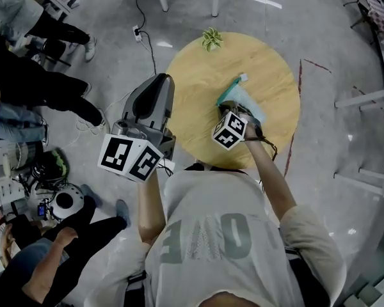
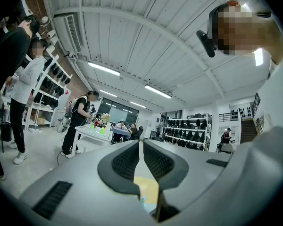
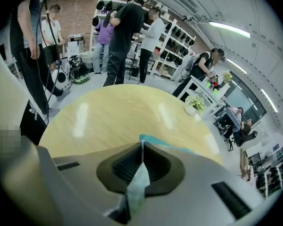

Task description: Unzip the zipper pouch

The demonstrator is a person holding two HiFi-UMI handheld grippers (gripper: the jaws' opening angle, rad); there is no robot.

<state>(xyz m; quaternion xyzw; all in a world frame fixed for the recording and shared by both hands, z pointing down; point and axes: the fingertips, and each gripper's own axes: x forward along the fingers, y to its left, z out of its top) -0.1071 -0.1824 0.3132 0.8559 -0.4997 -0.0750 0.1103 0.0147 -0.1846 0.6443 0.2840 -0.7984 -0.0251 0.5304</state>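
Note:
The zipper pouch point(image 1: 246, 98), teal and white, lies on the right half of a round wooden table point(image 1: 198, 94). My right gripper point(image 1: 235, 112) is at the pouch's near end, shut on a fold of its teal fabric point(image 3: 137, 187). In the right gripper view the jaws pinch that fabric, and a teal edge of the pouch point(image 3: 155, 141) shows just past the tips. My left gripper point(image 1: 162, 79) hangs in the air off the table's left edge, away from the pouch. It is tilted up towards the room and ceiling point(image 2: 140, 142), shut with nothing in it.
A small potted plant point(image 1: 212, 39) stands at the table's far edge. Several people stand or sit to the left point(image 1: 25, 75). A cable and power strip point(image 1: 137, 31) lie on the floor beyond the table. White furniture point(image 1: 371, 101) stands at the right.

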